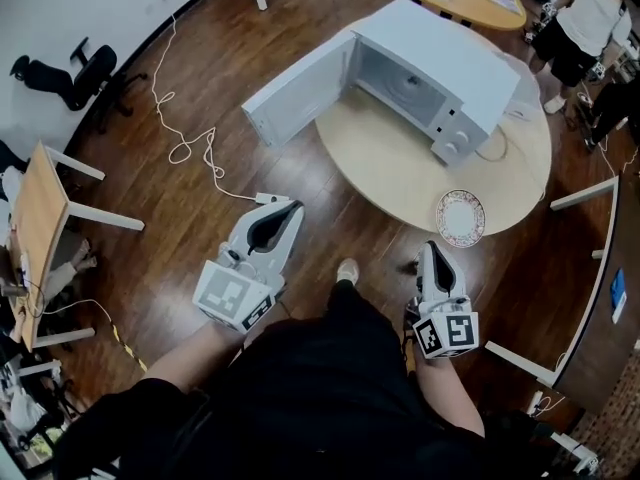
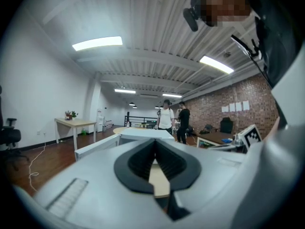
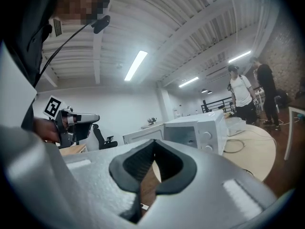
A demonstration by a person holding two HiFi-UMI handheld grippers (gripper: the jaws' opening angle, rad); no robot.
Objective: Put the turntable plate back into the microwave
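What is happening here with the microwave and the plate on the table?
A person stands before a round table, holding a gripper in each hand. The microwave sits on the table with its door swung wide open. The turntable plate lies on the table near its edge, outside the microwave. The left gripper and the right gripper are both shut and empty, short of the table; neither touches the plate yet.
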